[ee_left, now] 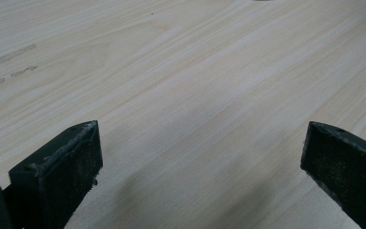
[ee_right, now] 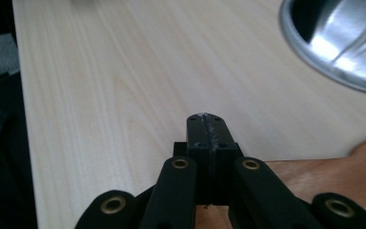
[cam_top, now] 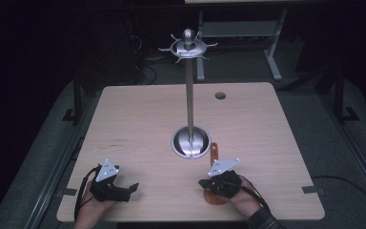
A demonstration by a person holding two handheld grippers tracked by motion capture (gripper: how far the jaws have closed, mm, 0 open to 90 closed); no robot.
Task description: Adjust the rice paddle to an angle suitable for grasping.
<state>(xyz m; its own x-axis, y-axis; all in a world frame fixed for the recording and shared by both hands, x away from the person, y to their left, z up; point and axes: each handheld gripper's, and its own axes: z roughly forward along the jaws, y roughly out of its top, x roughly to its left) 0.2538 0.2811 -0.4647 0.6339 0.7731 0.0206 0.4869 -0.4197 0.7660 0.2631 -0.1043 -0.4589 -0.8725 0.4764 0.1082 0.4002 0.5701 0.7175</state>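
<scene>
Lying directly beneath the right gripper (cam_top: 203, 183), an orange wooden utensil (cam_top: 214, 153) is seen with its long axis running from the table's near edge toward the metal base (cam_top: 190, 141) of the tall hook stand (cam_top: 189, 90), its handle end almost touching that base. In the right gripper view the jaws are pressed together with nothing between them, and the utensil (ee_right: 314, 174) passes under and to the right of the fingertips (ee_right: 206, 125). The left gripper (cam_top: 132, 186) is held well apart from it, jaws spread wide over the bare table (ee_left: 195, 86). The right hand is therefore judged nearer; its jaws would have to be opened and turned across the handle.
</scene>
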